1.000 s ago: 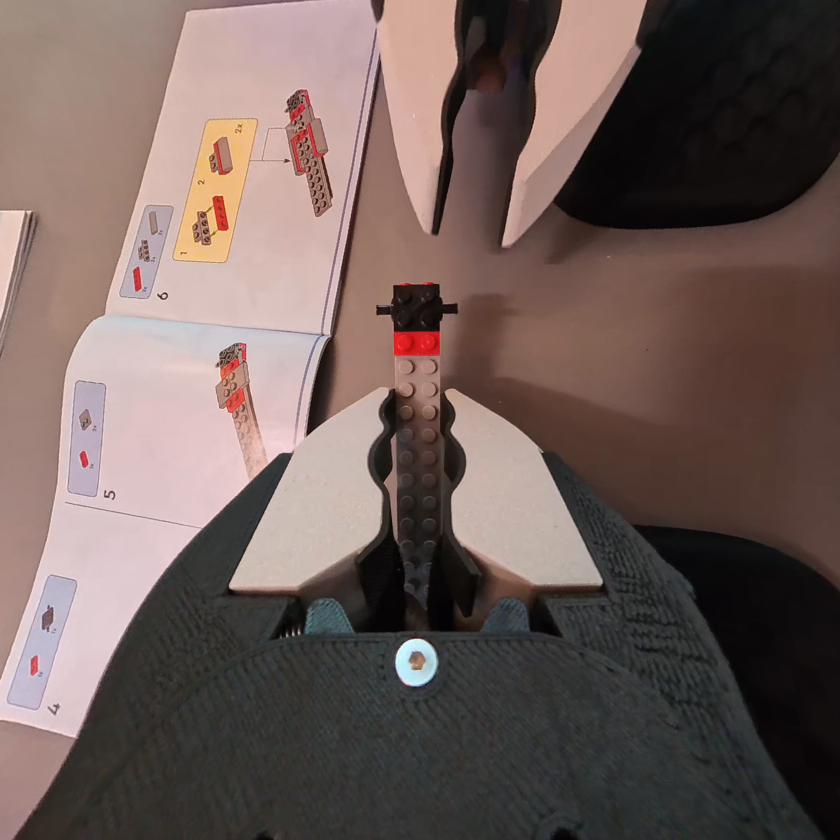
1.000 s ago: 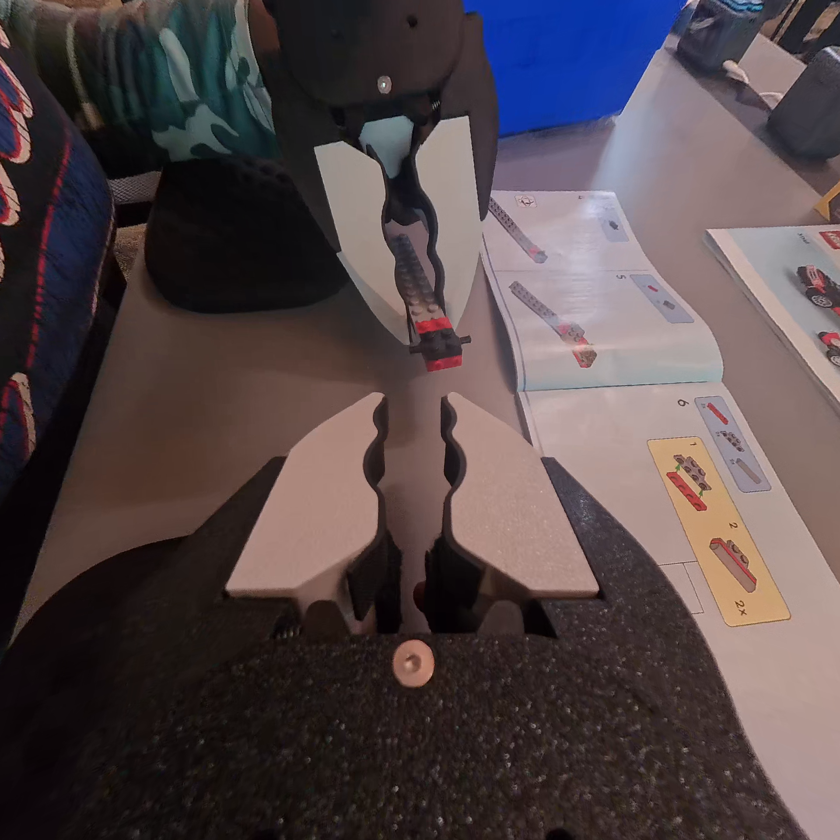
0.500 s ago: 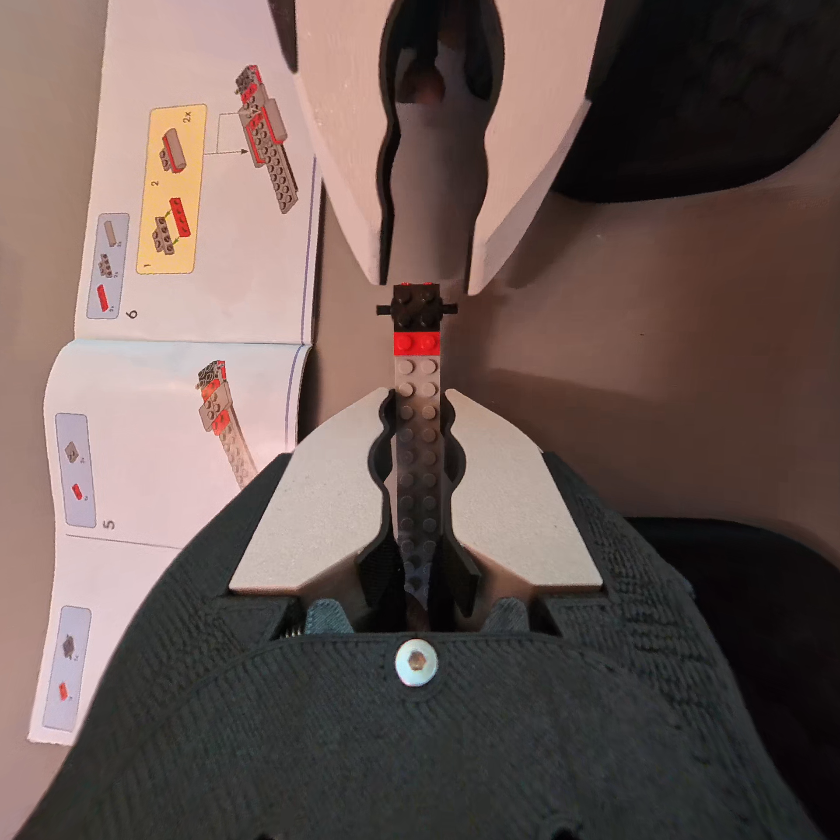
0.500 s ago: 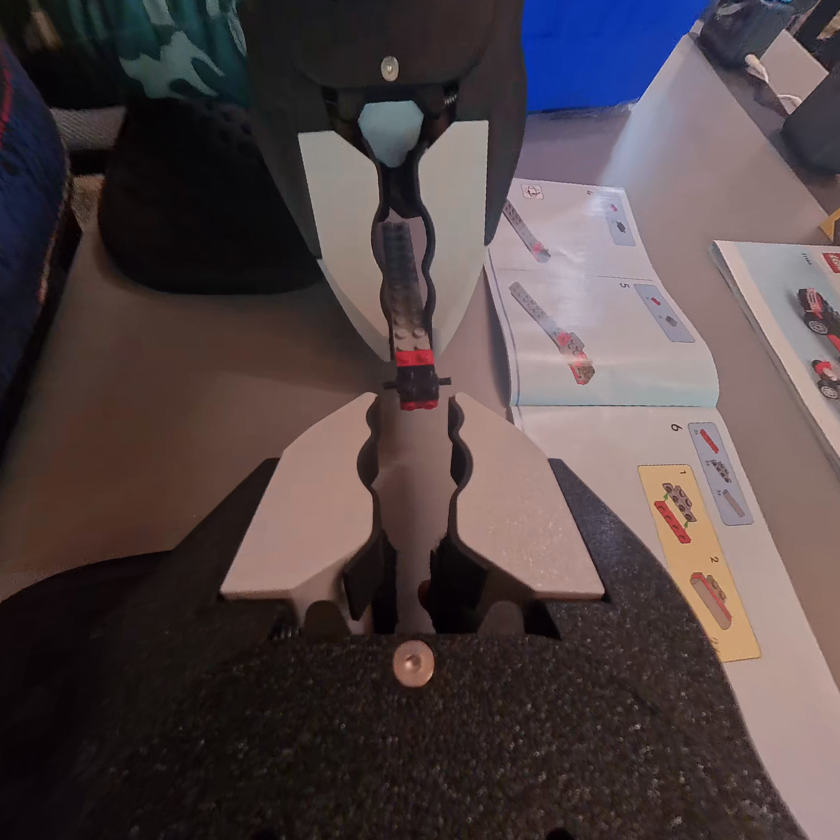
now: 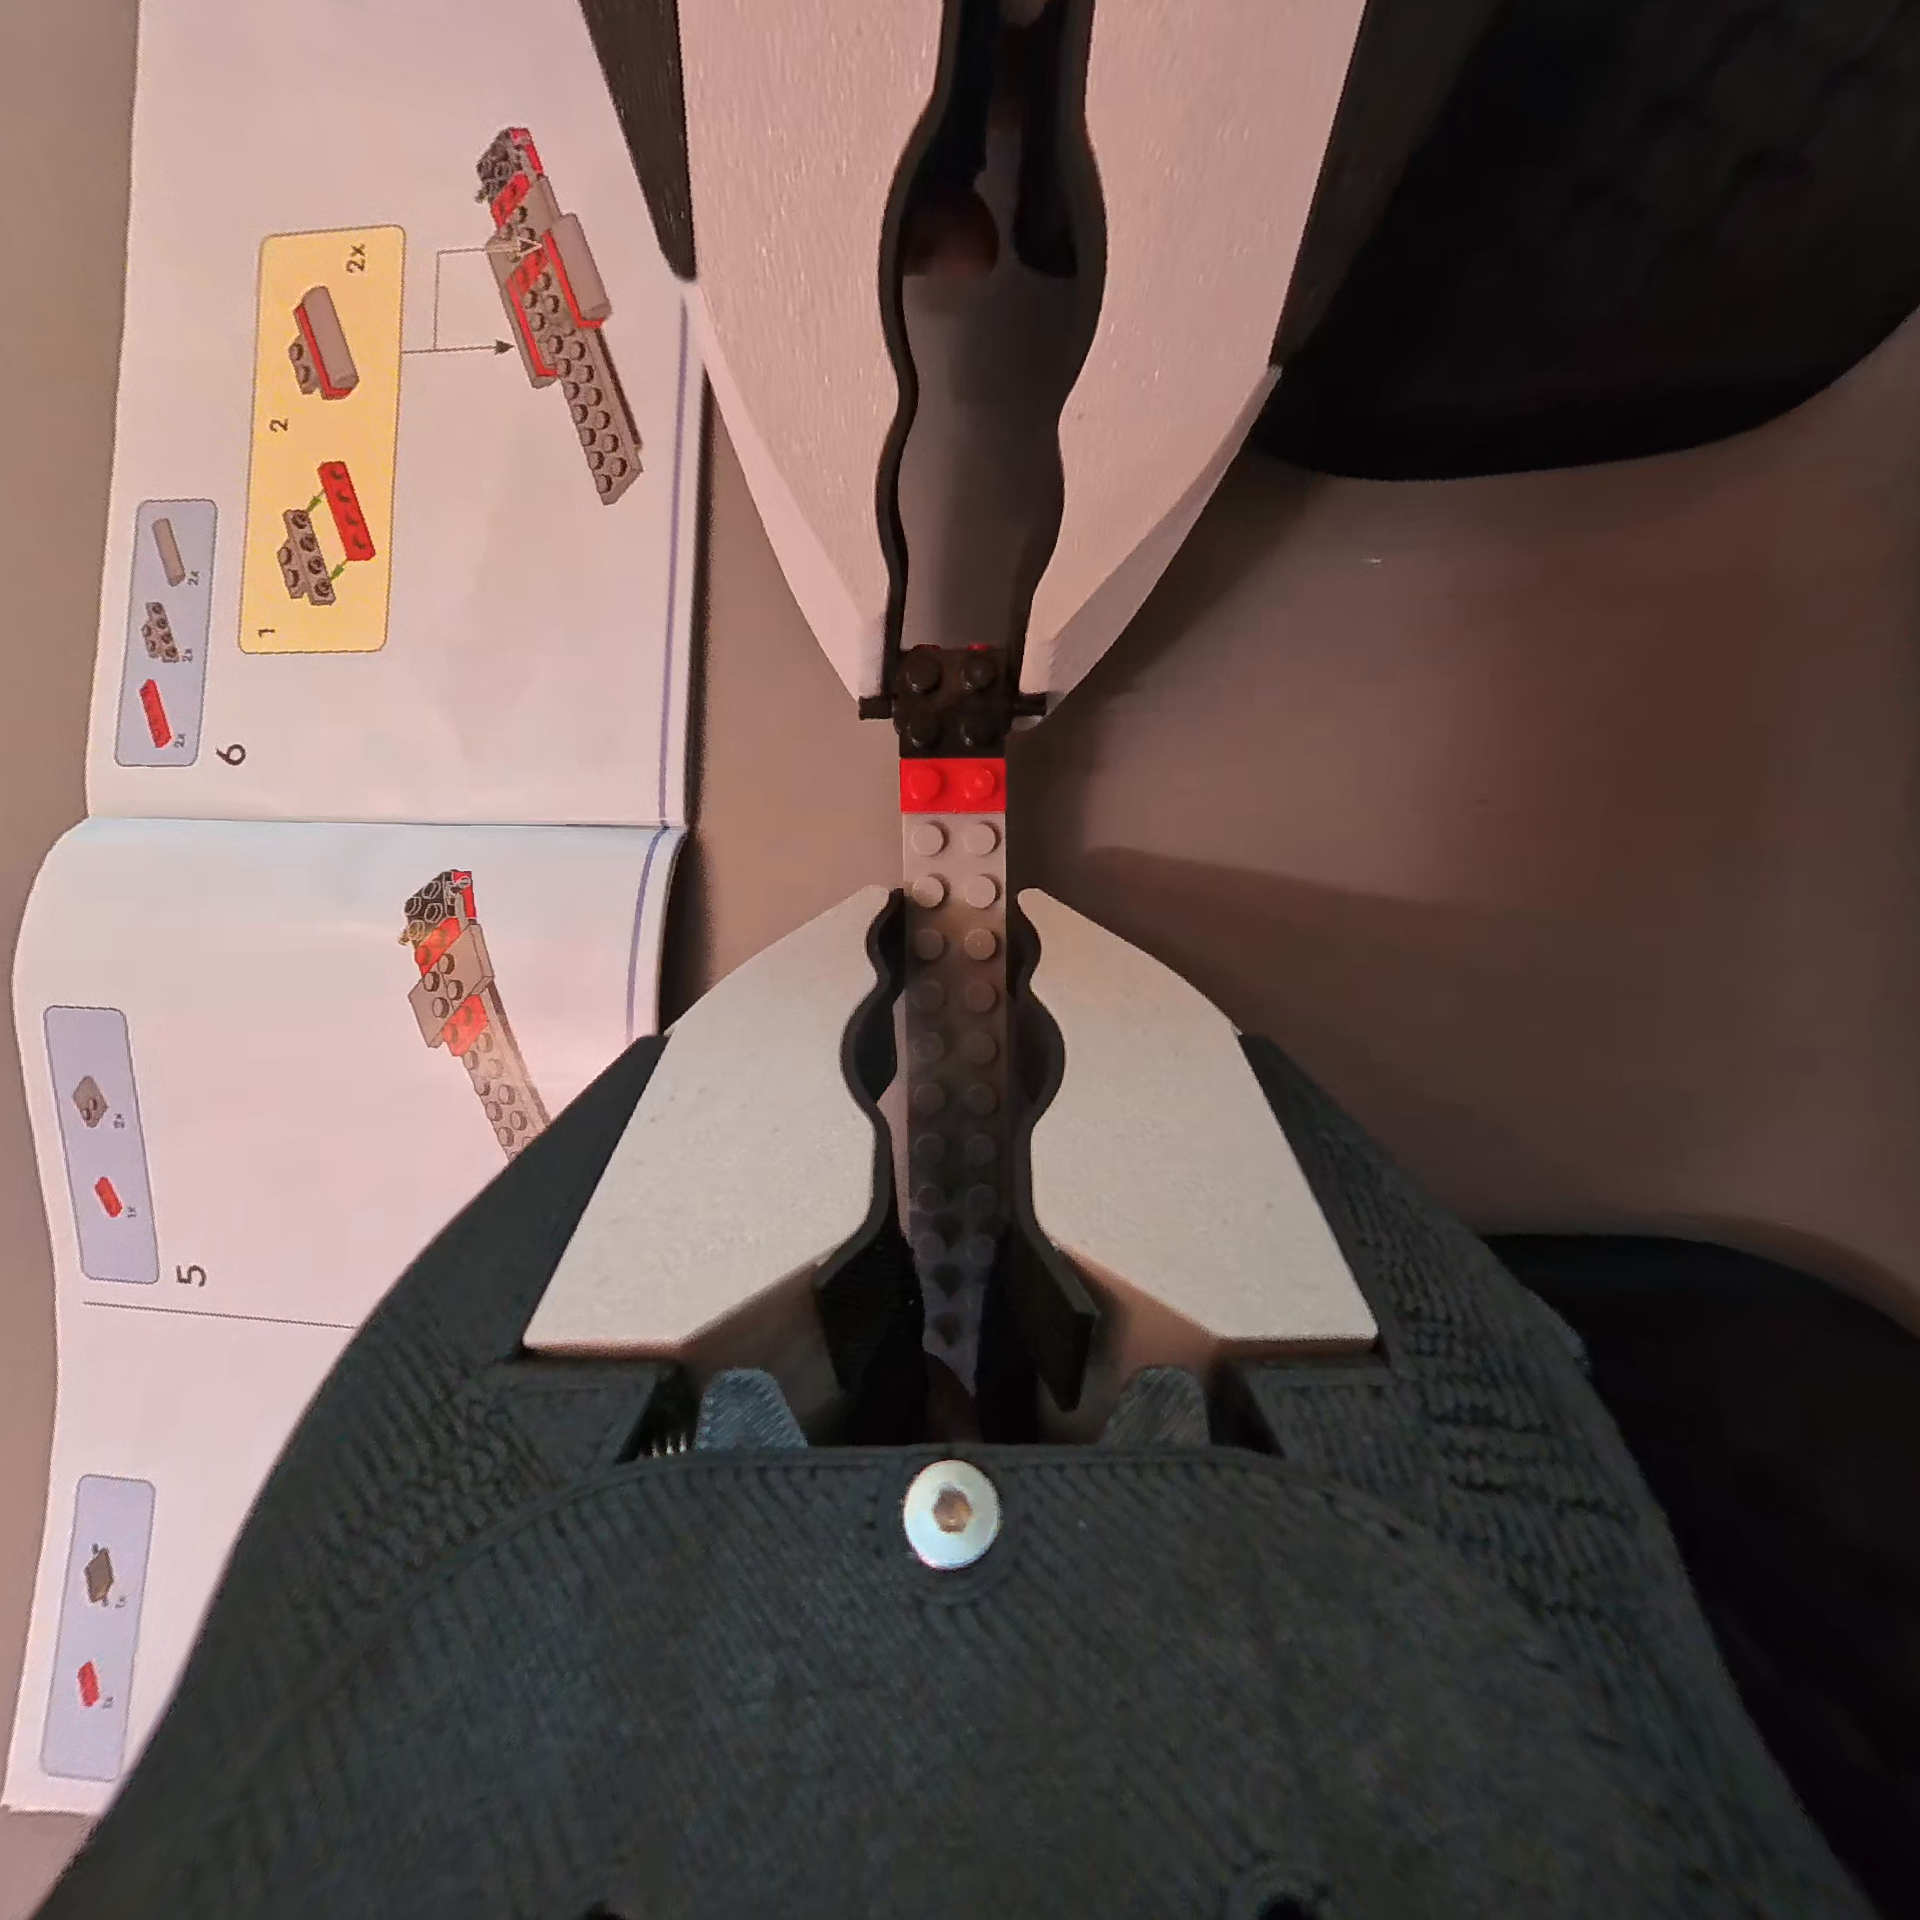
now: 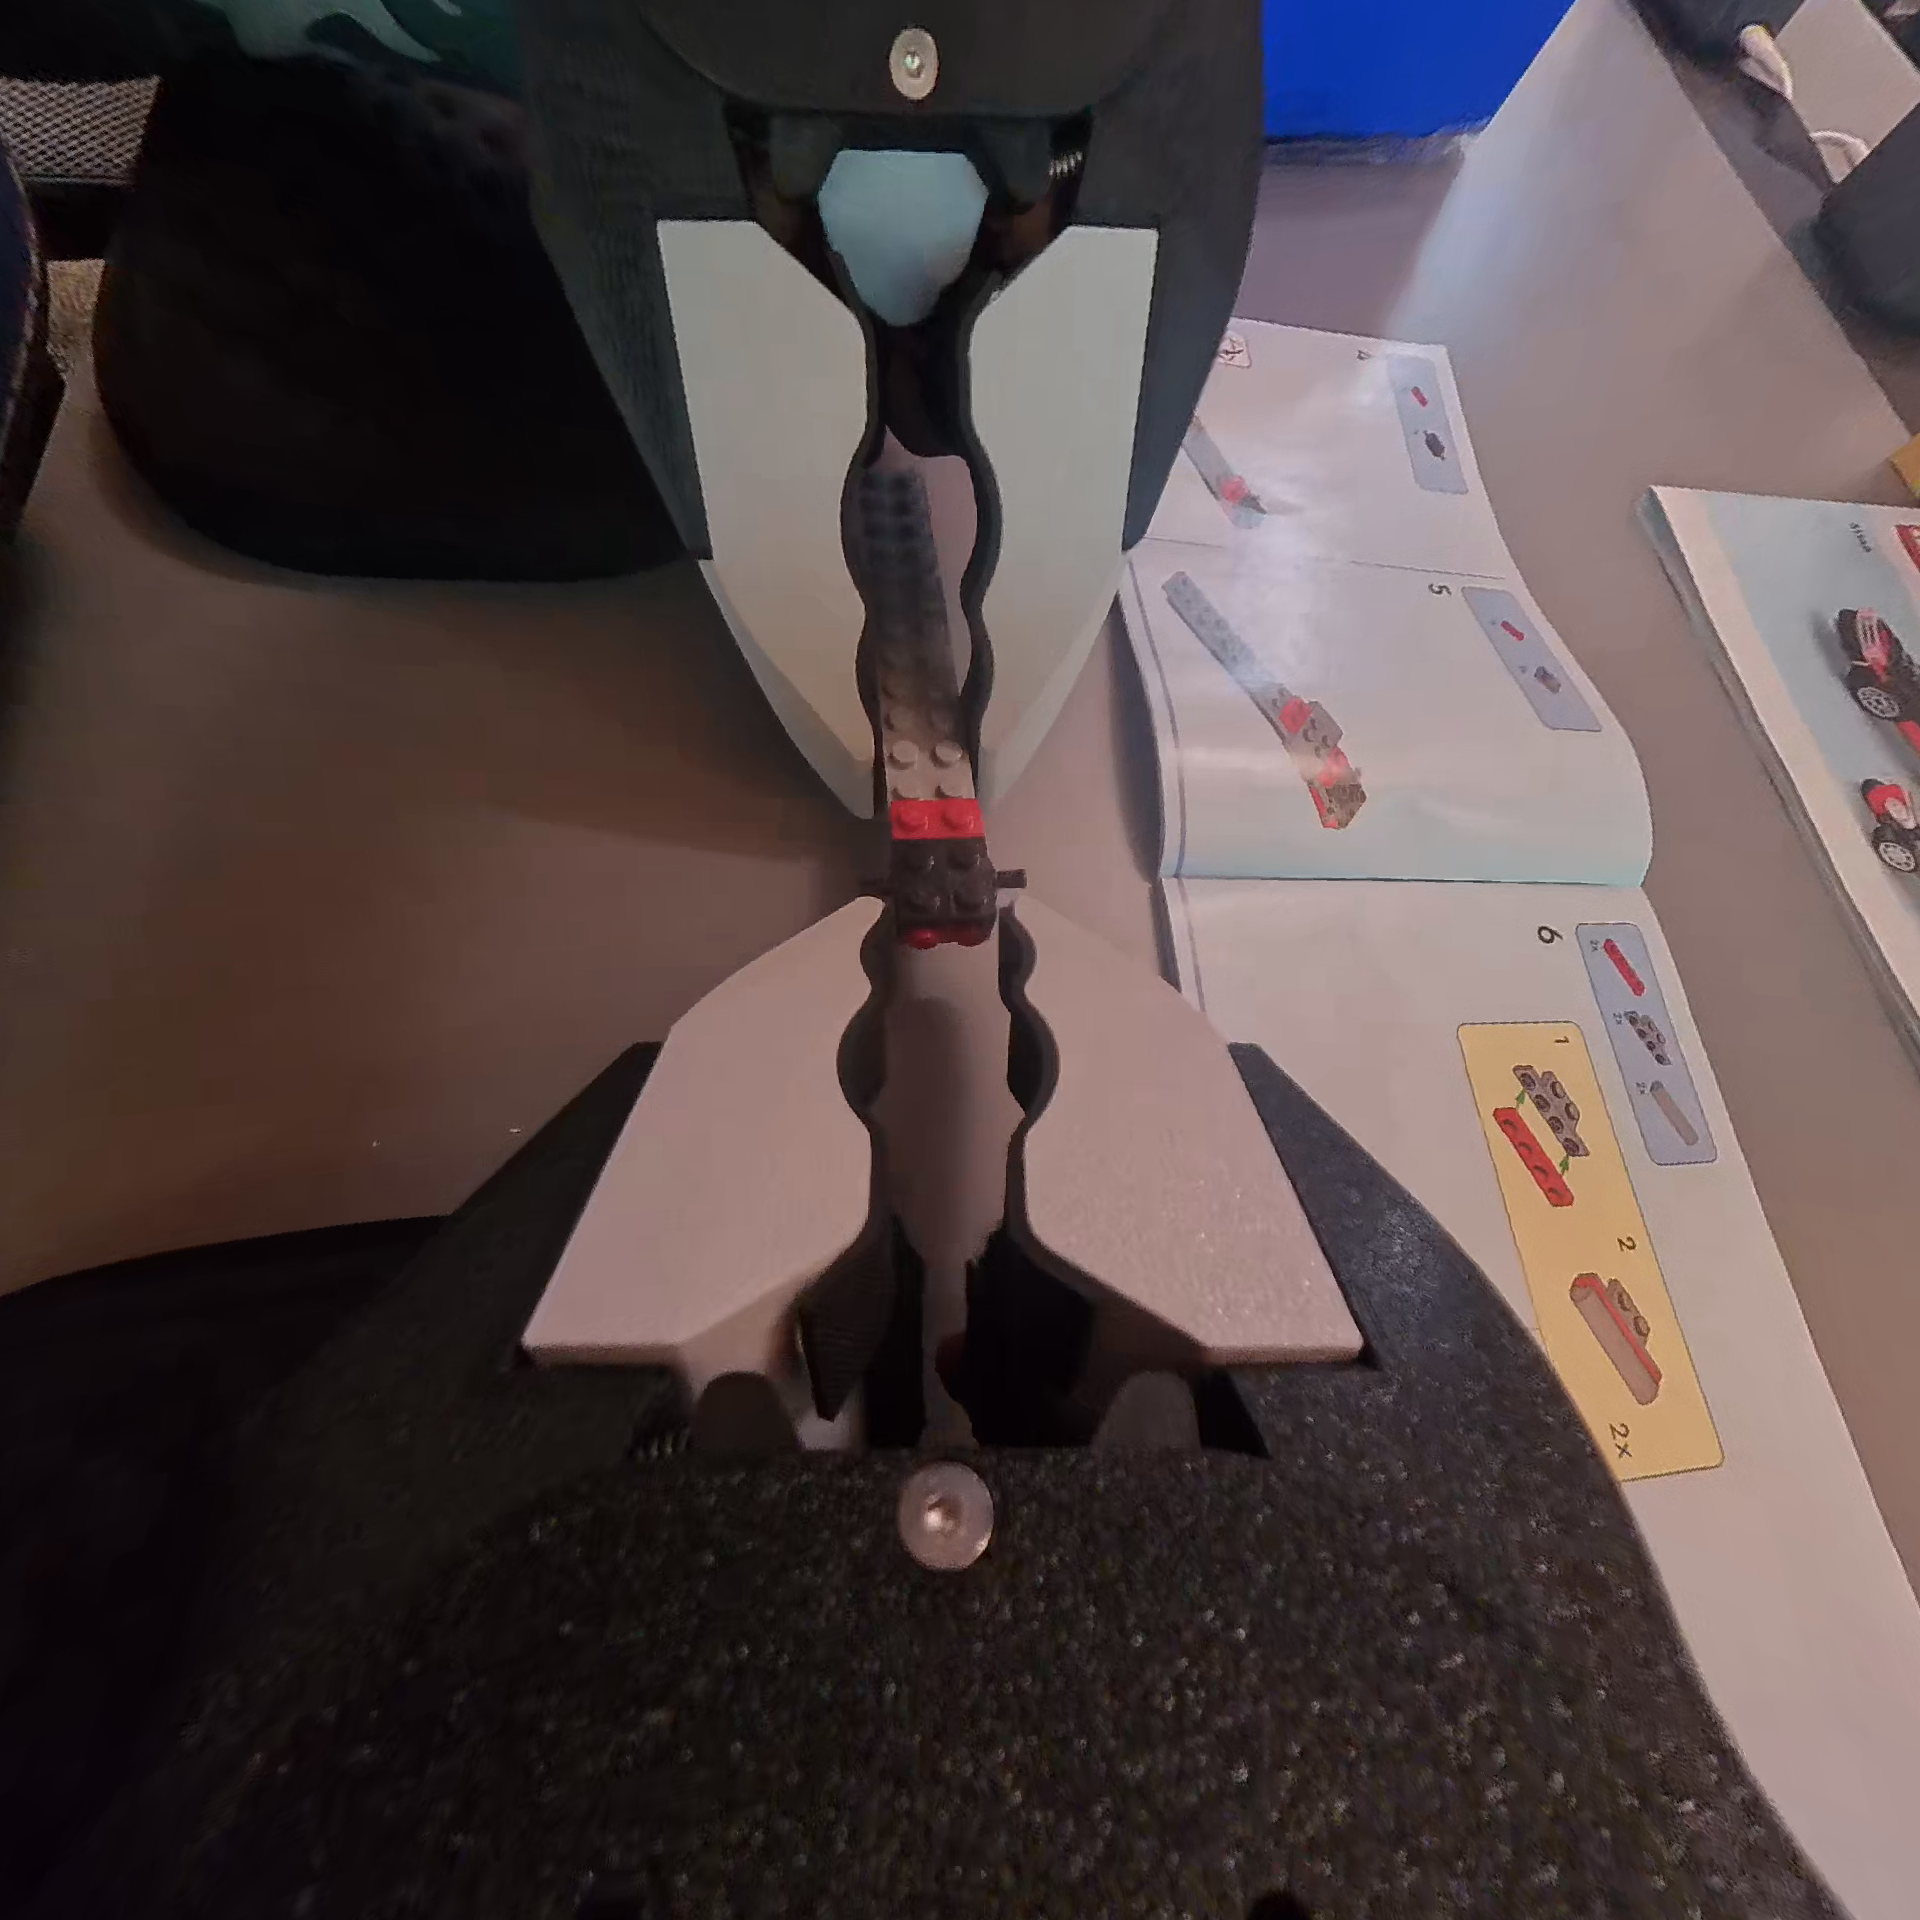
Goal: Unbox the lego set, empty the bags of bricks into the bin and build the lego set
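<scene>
Lego assembly (image 5: pixel 954 935), a long grey studded plate with a red two-stud piece and a black block with side pins at its far end, sits lengthwise between the pale fingers of the left gripper (image 5: pixel 954 899), which is clamped on it; the plate's near end runs back into the gripper's black body. Seen from the right wrist, that same assembly (image 6: pixel 928 748) sticks out of the left gripper (image 6: pixel 925 800) toward the camera, tilted slightly, its black block hanging clear above the grey table surface (image 6: pixel 364 883).

Meeting it head-on is the right gripper (image 6: pixel 940 925), whose wavy-edged fingers stand apart with a gap between them; the black block lies just inside their tips. Whether the tips press on the block cannot be told, though from the left wrist the right gripper (image 5: pixel 954 675) has its tips just beside the block's side pins. A small dark red thing shows deep inside the right gripper's gap, too dim to identify.

Beside the grippers, toward the table's side, lies an open white instruction booklet (image 5: pixel 343 623) with pictured building steps. Beyond it, at the table's edge in the right wrist view, rests a second pale blue booklet (image 6: pixel 1787 707) showing red vehicles. Farthest back stands a blue bin (image 6: pixel 1392 62), behind the left gripper.
</scene>
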A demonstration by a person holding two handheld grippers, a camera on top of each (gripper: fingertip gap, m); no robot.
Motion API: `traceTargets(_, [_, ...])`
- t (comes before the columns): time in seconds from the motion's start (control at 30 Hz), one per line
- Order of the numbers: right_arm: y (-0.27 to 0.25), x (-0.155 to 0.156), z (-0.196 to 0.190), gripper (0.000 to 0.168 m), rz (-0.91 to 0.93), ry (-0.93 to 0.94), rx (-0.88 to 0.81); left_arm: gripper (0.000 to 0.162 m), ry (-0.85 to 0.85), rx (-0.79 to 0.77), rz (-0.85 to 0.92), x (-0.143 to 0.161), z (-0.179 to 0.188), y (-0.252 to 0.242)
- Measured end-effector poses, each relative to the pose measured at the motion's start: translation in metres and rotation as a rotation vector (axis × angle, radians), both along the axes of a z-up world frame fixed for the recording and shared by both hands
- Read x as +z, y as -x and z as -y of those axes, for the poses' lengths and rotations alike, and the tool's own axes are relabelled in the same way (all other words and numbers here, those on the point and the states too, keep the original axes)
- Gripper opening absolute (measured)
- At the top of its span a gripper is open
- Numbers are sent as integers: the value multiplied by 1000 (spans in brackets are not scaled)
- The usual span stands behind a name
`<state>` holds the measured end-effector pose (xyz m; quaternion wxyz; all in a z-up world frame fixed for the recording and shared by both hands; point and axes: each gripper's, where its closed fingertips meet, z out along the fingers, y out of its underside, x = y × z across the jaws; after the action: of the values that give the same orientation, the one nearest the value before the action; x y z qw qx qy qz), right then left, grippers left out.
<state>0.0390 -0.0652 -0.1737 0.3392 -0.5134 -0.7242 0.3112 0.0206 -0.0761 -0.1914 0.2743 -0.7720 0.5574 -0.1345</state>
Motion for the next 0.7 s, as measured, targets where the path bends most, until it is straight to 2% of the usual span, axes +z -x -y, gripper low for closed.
traceTargets(0.27, [-3, 11, -13, 37, -53, 14, -84, 18, 7, 17, 15, 0, -1, 2])
traceTargets(0.43, [-4, 20, -18, 38, -133, 41, -117, 18, 16, 17, 30, 2, 0, 1])
traceTargets(0.6, [-6, 24, -19, 47, -131, 59, -122, 18, 7, 22, 41, 7, 1, 2])
traceTargets(0.7, [-13, 37, -16, 49, -118, 59, -148, 18, 6, 25, 40, 7, 1, 3])
